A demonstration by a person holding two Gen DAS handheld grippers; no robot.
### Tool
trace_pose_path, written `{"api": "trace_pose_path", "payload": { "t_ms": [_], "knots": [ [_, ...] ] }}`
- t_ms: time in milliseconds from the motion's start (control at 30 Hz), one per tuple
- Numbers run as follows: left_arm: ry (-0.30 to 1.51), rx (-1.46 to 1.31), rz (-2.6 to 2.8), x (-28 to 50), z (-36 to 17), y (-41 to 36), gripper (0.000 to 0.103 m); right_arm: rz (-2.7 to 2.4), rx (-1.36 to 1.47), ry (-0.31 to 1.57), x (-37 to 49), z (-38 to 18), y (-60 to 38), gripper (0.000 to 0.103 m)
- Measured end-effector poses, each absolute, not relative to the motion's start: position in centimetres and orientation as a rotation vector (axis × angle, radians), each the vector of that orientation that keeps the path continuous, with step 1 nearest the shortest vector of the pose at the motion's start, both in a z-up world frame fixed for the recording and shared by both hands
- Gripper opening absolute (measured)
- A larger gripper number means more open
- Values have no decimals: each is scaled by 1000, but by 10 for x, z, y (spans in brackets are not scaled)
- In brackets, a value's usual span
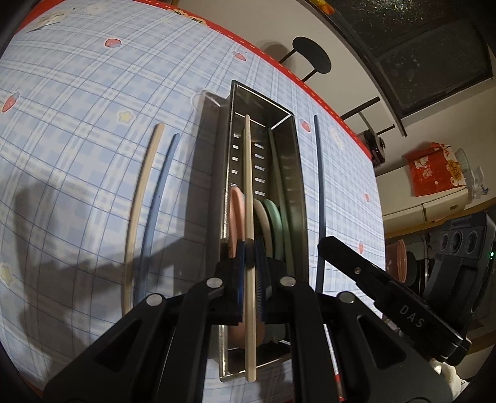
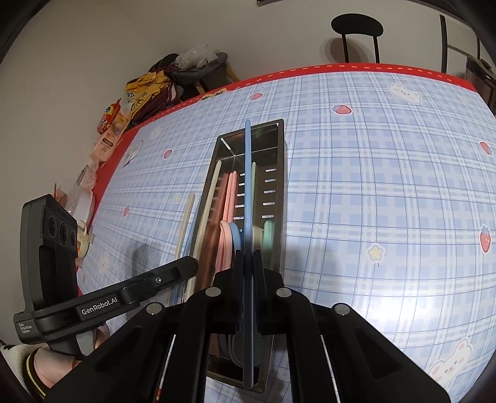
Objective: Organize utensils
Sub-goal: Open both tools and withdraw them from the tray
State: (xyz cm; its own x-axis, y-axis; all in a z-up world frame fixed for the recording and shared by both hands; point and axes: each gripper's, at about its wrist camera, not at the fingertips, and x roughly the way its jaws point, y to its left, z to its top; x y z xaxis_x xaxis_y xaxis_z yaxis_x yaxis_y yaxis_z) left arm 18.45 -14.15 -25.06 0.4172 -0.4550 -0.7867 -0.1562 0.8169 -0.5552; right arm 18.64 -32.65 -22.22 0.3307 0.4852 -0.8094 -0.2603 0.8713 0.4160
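Observation:
My left gripper is shut on a cream chopstick, held lengthwise over the long metal tray. Pink, cream and green spoons stand on edge in that tray. My right gripper is shut on a blue chopstick, also lengthwise over the tray. The tray holds cream, brown and pink chopsticks and several spoons. A loose cream chopstick and a loose blue chopstick lie on the cloth left of the tray. The left gripper reaches in from the left beside the tray.
The table wears a blue plaid cloth with a red border. A black chair stands past the far edge. Bags and packets pile up beyond the table's left corner. The cloth right of the tray is bare.

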Motion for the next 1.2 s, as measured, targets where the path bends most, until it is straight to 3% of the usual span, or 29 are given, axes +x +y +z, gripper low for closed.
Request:
{"api": "trace_pose_path", "payload": {
  "t_ms": [100, 200, 333, 533, 633, 733, 800, 833, 1000, 1067, 1200],
  "knots": [
    [1130, -613, -206, 185, -246, -138, 26, 488, 246, 1146, 188, -226, -326, 6],
    [1087, -595, -204, 182, -233, -128, 32, 485, 263, 1162, 191, -231, -322, 6],
    [1014, -558, -139, 170, -214, -102, 51, 479, 268, 1184, 195, -235, -307, 6],
    [976, -535, -10, 146, -209, -52, 62, 472, 254, 1221, 200, -245, -282, 6],
    [967, -539, 65, 130, -211, -28, 83, 462, 246, 1233, 200, -248, -275, 7],
    [978, -530, 105, 118, -216, -11, 85, 463, 239, 1226, 198, -246, -268, 10],
    [995, -521, 124, 112, -220, -3, 86, 459, 226, 1218, 197, -242, -265, 35],
    [1004, -518, 133, 109, -222, 0, 95, 456, 220, 1209, 196, -240, -263, 42],
    [1017, -488, 134, 101, -221, 10, 97, 426, 177, 1154, 185, -224, -257, 85],
    [1021, -468, 129, 99, -219, 13, 97, 406, 157, 1135, 178, -218, -253, 94],
    [1039, -432, 111, 97, -217, 17, 97, 401, 124, 1113, 162, -212, -243, 96]
  ]
}}
